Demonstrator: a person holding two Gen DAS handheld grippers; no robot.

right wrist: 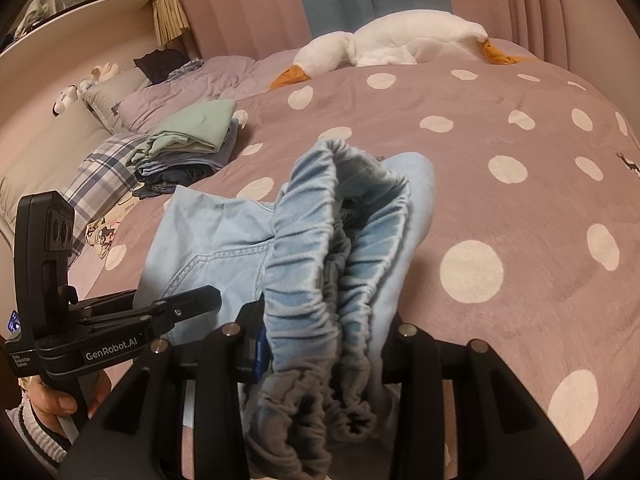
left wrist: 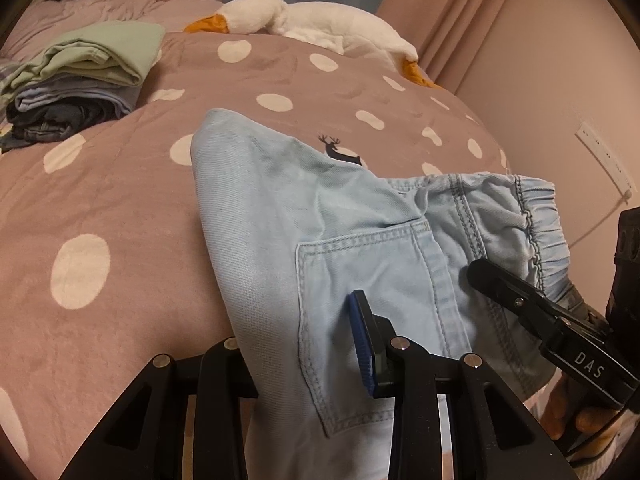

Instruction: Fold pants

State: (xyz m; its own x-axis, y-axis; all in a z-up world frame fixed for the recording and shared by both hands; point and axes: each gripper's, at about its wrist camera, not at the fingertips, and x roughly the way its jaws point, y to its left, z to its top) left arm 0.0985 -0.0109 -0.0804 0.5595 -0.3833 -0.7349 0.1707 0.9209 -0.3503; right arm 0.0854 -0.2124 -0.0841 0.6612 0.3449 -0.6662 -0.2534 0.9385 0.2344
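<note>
Light blue pants [left wrist: 280,208] hang over a pink polka-dot blanket [left wrist: 100,200], back pocket [left wrist: 360,280] facing up. My left gripper [left wrist: 300,352] is shut on the cloth beside the pocket; its blue pad [left wrist: 362,344] shows and the other finger is under the fabric. In the left wrist view, the right gripper [left wrist: 480,272] grips the gathered elastic waistband [left wrist: 536,216]. In the right wrist view, that waistband [right wrist: 312,248] is bunched between the fingers of my right gripper [right wrist: 328,340], and the left gripper [right wrist: 208,296] pinches the pants [right wrist: 208,236] at the left.
A stack of folded clothes [left wrist: 80,80] [right wrist: 188,148] lies at the left of the bed. A white goose plush [left wrist: 312,20] [right wrist: 400,44] rests at the far edge. A plaid pillow [right wrist: 104,172] is at the left and a wall socket [left wrist: 604,156] at the right.
</note>
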